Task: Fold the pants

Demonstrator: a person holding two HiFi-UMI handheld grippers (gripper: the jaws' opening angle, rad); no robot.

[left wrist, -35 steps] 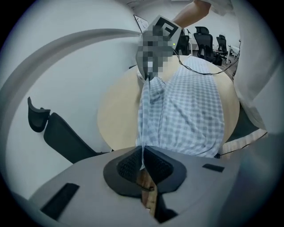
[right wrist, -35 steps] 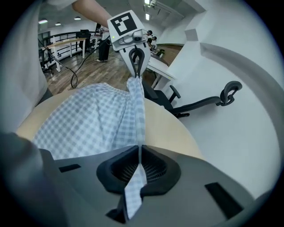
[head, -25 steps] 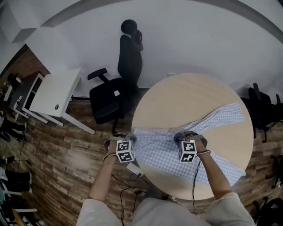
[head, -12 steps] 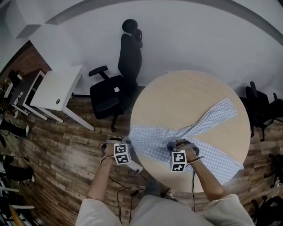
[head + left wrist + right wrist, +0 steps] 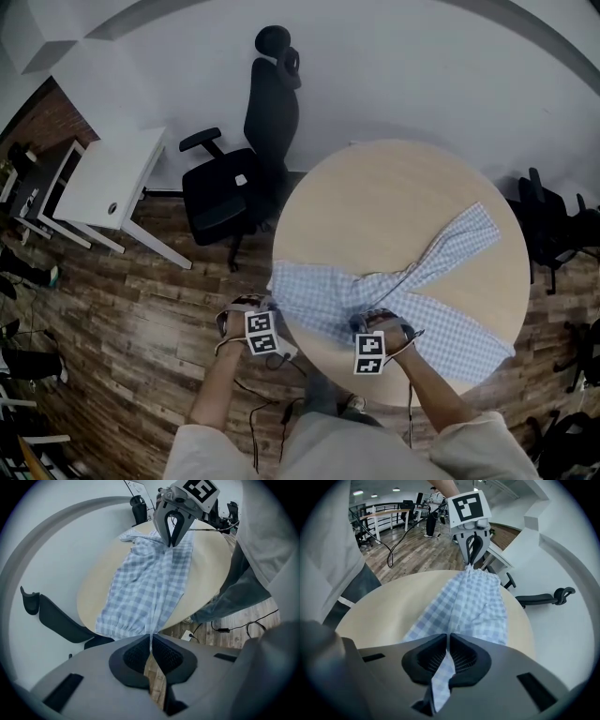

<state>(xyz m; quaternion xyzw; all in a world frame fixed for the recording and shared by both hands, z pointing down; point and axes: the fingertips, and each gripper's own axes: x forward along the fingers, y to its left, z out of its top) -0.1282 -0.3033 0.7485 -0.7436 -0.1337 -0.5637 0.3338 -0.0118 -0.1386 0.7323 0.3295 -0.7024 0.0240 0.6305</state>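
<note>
Blue-and-white checked pants [image 5: 412, 286] lie across the round wooden table [image 5: 394, 197]. Their gathered waistband is at the near left edge and the two legs spread out to the right. My left gripper [image 5: 269, 307] is shut on the waistband's left corner just off the table edge; the cloth runs pinched into its jaws [image 5: 151, 641]. My right gripper [image 5: 373, 319] is shut on the waistband's other side, a strip of checked cloth passing through its jaws [image 5: 448, 644]. The stretched pants [image 5: 150, 573] [image 5: 473, 602] run from each gripper to the other.
A black office chair [image 5: 234, 187] stands just left of the table, with a white desk [image 5: 108, 183] beyond it. Dark chairs [image 5: 553, 225] crowd the right side. Cables [image 5: 272, 403] trail on the wood floor by the person's legs.
Both grippers have drawn back toward the table's near edge and lower, dragging the pants with them. The legs have slid nearer, and the left corner of the waistband now hangs past the rim.
</note>
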